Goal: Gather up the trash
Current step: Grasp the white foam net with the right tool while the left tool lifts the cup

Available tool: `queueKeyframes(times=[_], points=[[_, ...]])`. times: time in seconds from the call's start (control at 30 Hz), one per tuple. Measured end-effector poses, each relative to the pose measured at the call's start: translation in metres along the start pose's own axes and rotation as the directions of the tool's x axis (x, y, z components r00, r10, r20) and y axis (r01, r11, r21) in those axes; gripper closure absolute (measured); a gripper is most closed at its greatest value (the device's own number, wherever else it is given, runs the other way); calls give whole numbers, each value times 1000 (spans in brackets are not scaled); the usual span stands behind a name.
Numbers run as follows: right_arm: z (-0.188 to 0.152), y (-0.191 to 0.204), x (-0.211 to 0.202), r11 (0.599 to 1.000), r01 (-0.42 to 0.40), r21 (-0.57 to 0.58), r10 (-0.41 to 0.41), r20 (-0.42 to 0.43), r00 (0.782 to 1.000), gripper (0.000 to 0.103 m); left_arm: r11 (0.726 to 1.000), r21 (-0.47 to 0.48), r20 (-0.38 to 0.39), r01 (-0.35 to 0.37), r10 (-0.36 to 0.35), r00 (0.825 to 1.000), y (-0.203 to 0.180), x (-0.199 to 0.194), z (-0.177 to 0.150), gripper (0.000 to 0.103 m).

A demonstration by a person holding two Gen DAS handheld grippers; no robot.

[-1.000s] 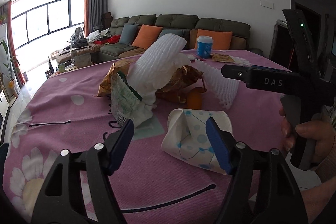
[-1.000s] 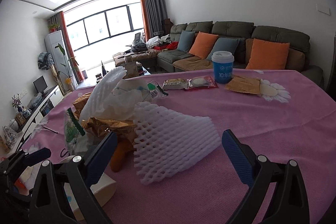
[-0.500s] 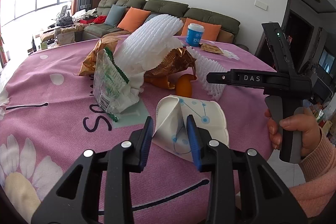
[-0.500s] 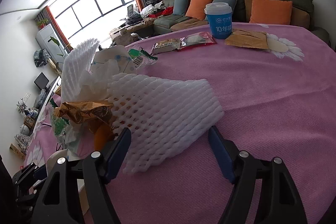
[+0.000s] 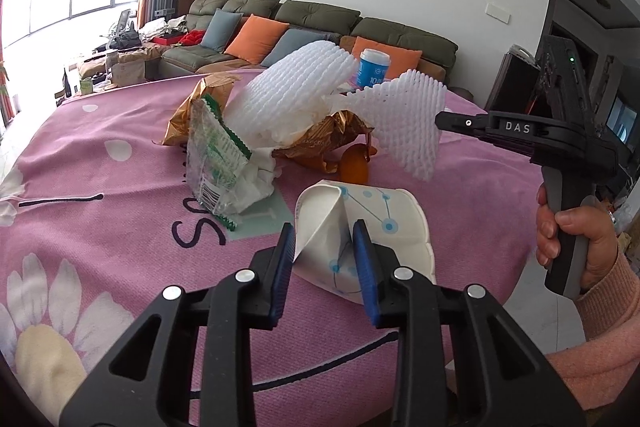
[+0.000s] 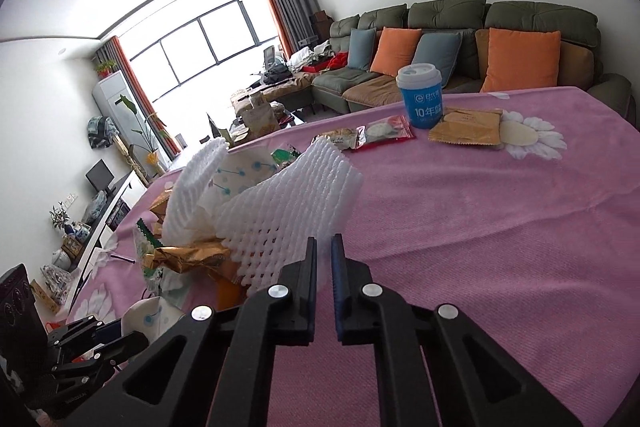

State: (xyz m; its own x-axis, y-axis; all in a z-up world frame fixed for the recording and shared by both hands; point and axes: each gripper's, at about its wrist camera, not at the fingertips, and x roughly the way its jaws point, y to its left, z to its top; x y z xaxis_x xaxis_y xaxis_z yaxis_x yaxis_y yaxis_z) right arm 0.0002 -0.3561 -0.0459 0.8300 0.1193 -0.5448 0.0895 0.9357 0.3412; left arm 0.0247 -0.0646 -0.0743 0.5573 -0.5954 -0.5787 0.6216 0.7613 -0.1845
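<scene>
Partly behind the left claw (image 5: 323, 243), crushed paper cup's (image 5: 384, 223) near edge.

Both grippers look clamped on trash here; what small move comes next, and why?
Probably lift both clear of the table. The left gripper, jaws closing, pinches the crushed paper cup; the right gripper holds the white foam net, already raised off the pink tablecloth.

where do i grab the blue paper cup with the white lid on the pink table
Grip the blue paper cup with the white lid across its round wall below the lid, coming level from the near side. It stands upright, and a flat brown packet and a red-edged wrapper flank it, so the front looks freest.
</scene>
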Motion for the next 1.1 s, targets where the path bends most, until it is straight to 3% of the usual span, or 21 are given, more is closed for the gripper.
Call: queueKeyframes(times=[0.17, 0.37, 0.5, 0.6, 0.73, 0.87, 0.9, 0.93, 1.0, 1.07, 1.1], points=[[9, 9, -17, 999, -42, -22, 43, 55, 998, 98, 999, -23, 41, -31, 32, 999, 8, -24, -1, 73], [23, 35, -40, 989, -132, -69, 140, 126, 982, 98, 990, -87, 110, -111, 120, 987, 36, -71, -1, 73], [31, 72, -46, 962, -235, -138, 254, 137, 957, 101, 968, -160, 146, -194, 217, 965, 65, -107, -5, 73], [34, 110, -35, 927, -322, -195, 344, 95, 934, 101, 942, -224, 161, -250, 289, 944, 91, -136, -10, 73], [31, 147, -8, 894, -376, -242, 392, 19, 920, 101, 895, -302, 154, -328, 385, 910, 128, -168, -21, 73], [31, 137, 6, 941, -253, -224, 265, 23, 964, 96, 869, -335, 139, -363, 427, 894, 147, -184, -32, 73], [32, 123, 6, 957, -207, -202, 218, 35, 975, 87, 867, -340, 135, -364, 428, 894, 151, -186, -34, 73], [33, 109, 6, 975, -132, -180, 145, 60, 988, 70, 865, -343, 131, -366, 429, 894, 155, -186, -37, 73], [34, 75, 5, 992, -33, -121, 42, 73, 996, 64, 865, -345, 125, -366, 428, 895, 160, -185, -38, 73], [33, 42, 8, 997, 48, -60, -46, 44, 998, 62, 868, -344, 125, -358, 420, 899, 161, -179, -40, 73], [32, 28, 11, 997, 72, -37, -72, 16, 997, 55, 870, -342, 124, -356, 417, 900, 160, -176, -40, 73]])
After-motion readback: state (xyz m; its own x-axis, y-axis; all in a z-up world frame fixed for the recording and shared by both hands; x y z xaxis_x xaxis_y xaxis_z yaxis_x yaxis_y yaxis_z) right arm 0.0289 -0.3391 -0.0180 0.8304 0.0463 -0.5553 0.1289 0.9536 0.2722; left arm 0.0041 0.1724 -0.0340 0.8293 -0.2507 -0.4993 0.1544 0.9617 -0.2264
